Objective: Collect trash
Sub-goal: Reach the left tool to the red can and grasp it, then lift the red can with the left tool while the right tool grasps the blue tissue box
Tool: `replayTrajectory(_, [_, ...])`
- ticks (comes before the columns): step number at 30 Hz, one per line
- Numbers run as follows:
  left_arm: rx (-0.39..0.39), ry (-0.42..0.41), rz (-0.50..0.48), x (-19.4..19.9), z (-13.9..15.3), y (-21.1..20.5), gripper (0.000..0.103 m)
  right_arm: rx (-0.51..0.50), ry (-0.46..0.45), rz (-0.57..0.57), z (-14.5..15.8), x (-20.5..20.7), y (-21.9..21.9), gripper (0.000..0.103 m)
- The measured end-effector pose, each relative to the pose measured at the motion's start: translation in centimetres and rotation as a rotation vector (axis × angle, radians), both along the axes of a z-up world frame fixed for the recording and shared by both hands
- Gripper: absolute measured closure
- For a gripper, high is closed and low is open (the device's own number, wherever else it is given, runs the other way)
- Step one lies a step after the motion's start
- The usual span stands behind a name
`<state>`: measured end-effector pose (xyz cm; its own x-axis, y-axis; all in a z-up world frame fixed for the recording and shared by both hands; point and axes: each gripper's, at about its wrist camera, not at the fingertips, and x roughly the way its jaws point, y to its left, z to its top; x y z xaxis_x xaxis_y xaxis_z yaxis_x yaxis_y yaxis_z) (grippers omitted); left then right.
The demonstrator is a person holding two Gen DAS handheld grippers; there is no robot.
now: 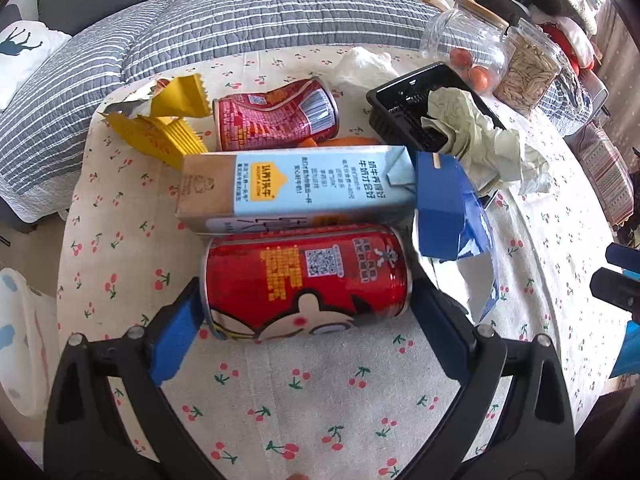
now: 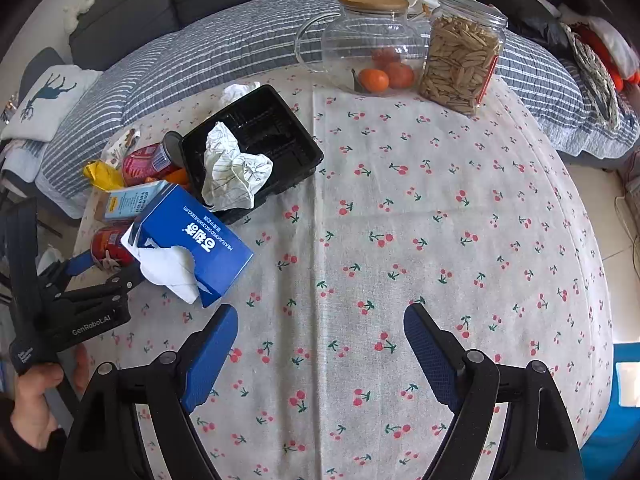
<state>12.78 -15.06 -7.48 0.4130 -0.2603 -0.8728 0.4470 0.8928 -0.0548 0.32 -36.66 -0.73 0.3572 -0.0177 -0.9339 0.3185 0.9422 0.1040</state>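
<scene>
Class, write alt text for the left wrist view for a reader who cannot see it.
The left gripper, jaws open, straddles a red can lying on its side on a cherry-print tablecloth. Behind it lie a milk carton, a dented can, a yellow wrapper and a black tray holding crumpled paper.

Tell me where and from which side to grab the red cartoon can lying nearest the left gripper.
Grip the red can by its two flat ends, coming from above. It lies on its side with the milk carton against its far side, and the left gripper already straddles its ends.
</scene>
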Motion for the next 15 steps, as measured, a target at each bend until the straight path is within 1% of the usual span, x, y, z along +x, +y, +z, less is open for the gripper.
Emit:
replayTrajectory(1, [0.000, 0.005, 0.003, 0.1, -0.1, 0.0, 0.011, 0.001, 0.001, -0.001, 0.0, 0.1, 0.1, 0.017])
replayTrajectory(2, [-0.006, 0.023, 0.005, 0.3, -0.2, 0.0, 0.016, 0.002, 0.002, -0.001, 0.0, 0.2, 0.1, 0.017])
replayTrajectory(5, [-0.034, 0.057, 0.034, 0.7, -0.4, 0.4, 0.016, 0.002, 0.005, 0.003, -0.1, 0.4, 0.3, 0.017])
replayTrajectory(10, [-0.045, 0.106, 0.075, 0.8, 0.1, 1.6, 0.016, 0.001, 0.015, 0.027, -0.3, 1.0, 1.1, 0.017])
replayTrajectory(15, [-0.048, 0.110, 0.098, -0.1, 1.5, 3.7, 0.016, 0.022, 0.033, 0.080, -0.9, 2.5, 2.7, 0.017])
